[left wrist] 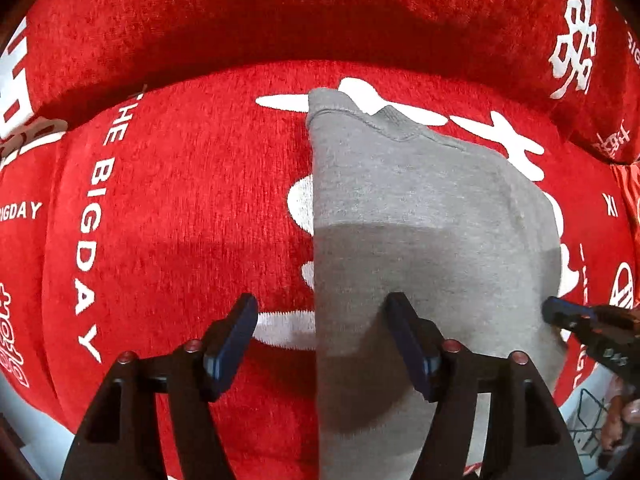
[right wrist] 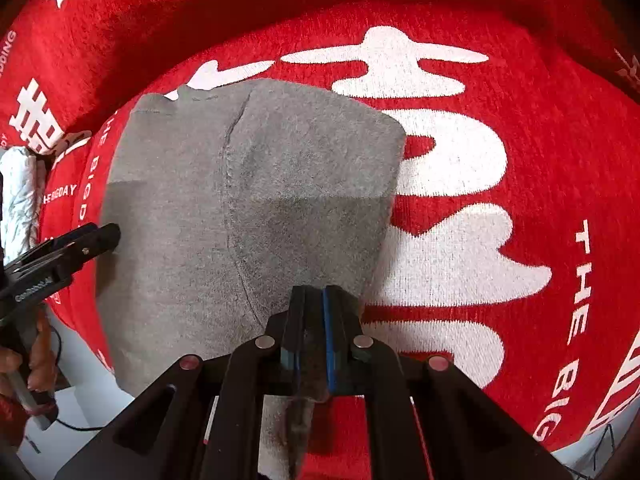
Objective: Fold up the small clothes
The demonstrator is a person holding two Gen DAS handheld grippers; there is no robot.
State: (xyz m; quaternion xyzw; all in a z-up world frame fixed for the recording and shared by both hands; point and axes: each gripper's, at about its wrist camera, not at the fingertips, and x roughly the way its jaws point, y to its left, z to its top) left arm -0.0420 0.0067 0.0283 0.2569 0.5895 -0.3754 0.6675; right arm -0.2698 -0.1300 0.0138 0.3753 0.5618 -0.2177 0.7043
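A small grey garment (left wrist: 420,208) lies flat on a red seat cushion (left wrist: 180,200), its ribbed hem at the far end. My left gripper (left wrist: 320,308) is open and points down over the garment's near left edge. One finger (left wrist: 240,328) is over the red cushion and the other over grey cloth, with neither pad pressing. In the right wrist view the garment (right wrist: 260,184) shows a curved seam, and the right gripper (right wrist: 316,294) is shut on a pinch of its near edge, with grey cloth showing between the pads. Each gripper also shows in the other view: right gripper (left wrist: 560,314), left gripper (right wrist: 106,236).
The red cushion (right wrist: 500,100) carries large white characters and "THE BIG DAY" lettering. A red back cushion (left wrist: 280,20) rises behind it. A crinkled silver item (right wrist: 16,192) sits at the far left. A hand (right wrist: 36,364), a cable and white floor (right wrist: 88,392) show below the cushion's front edge.
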